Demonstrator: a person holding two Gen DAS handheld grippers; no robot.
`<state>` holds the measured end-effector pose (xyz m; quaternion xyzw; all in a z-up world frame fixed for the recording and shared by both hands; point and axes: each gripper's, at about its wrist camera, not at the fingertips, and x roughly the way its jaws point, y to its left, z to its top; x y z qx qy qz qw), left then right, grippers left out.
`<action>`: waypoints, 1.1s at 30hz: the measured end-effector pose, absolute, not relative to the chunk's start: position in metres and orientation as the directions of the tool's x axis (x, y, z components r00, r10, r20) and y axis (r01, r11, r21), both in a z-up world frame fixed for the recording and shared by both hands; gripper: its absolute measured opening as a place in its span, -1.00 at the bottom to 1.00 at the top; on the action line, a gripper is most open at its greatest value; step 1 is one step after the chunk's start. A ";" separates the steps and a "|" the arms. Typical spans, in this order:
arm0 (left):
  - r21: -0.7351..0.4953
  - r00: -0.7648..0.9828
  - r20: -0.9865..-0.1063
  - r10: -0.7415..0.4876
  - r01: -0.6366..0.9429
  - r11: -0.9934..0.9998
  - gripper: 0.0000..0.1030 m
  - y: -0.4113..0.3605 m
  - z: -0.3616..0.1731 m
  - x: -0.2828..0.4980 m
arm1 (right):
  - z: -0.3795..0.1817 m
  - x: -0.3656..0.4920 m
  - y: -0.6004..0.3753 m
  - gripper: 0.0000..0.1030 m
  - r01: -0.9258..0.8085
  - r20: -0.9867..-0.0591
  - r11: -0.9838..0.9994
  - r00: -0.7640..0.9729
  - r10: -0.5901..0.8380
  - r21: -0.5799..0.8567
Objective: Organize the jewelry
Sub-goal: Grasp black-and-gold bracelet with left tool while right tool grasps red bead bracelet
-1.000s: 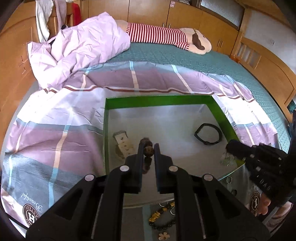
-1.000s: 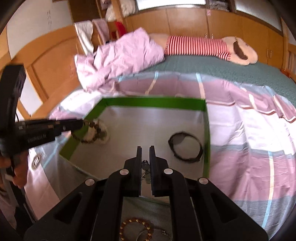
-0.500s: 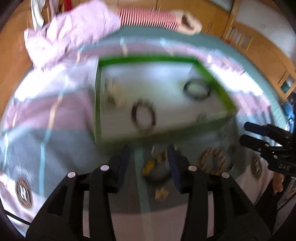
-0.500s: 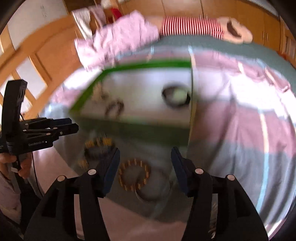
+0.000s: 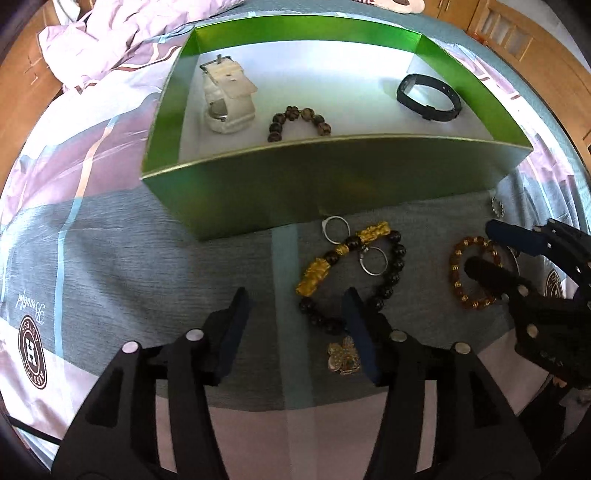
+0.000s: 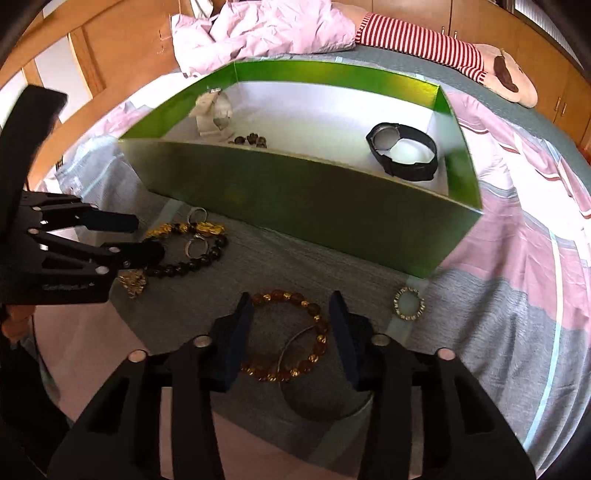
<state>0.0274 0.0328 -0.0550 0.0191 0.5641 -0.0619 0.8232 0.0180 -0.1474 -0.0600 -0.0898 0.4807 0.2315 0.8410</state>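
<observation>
A green box (image 5: 332,177) (image 6: 295,195) on the bed holds a white watch (image 5: 227,99), a dark bead bracelet (image 5: 299,120) and a black watch (image 5: 430,98) (image 6: 404,149). In front of it lie a black-and-gold bead bracelet (image 5: 351,273) (image 6: 184,247), two silver rings (image 5: 373,261), a gold flower charm (image 5: 343,356), an amber bead bracelet (image 6: 291,332) (image 5: 472,271) and a small rhinestone ring (image 6: 408,302). My left gripper (image 5: 297,306) is open and empty above the black-and-gold bracelet. My right gripper (image 6: 290,304) is open, with its fingers on either side of the amber bracelet.
A checked pink and grey bedsheet (image 5: 92,229) covers the bed. A crumpled pink quilt (image 6: 266,29) and a striped plush toy (image 6: 443,48) lie behind the box. Wooden cabinets (image 6: 85,59) stand around the bed.
Both grippers were shut over the box, the left on the dark bead bracelet. They let go, opened and drew back to the jewelry in front of the box. The bead bracelet now lies in the box.
</observation>
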 end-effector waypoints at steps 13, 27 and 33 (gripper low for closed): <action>-0.011 0.372 -0.926 -0.060 0.134 0.991 0.15 0.029 -0.059 0.033 | -0.066 0.025 -0.150 -0.39 -0.456 -0.856 0.889 0.446 0.262 0.035; 0.010 0.401 -0.915 -0.053 0.154 0.988 -0.01 0.018 -0.061 0.037 | -0.067 0.021 -0.147 -0.38 -0.453 -0.854 0.891 0.457 0.250 0.018; 0.005 0.400 -0.913 -0.074 0.193 0.981 -0.54 0.011 -0.059 0.034 | -0.067 0.021 -0.147 -0.38 -0.453 -0.853 0.891 0.458 0.249 0.017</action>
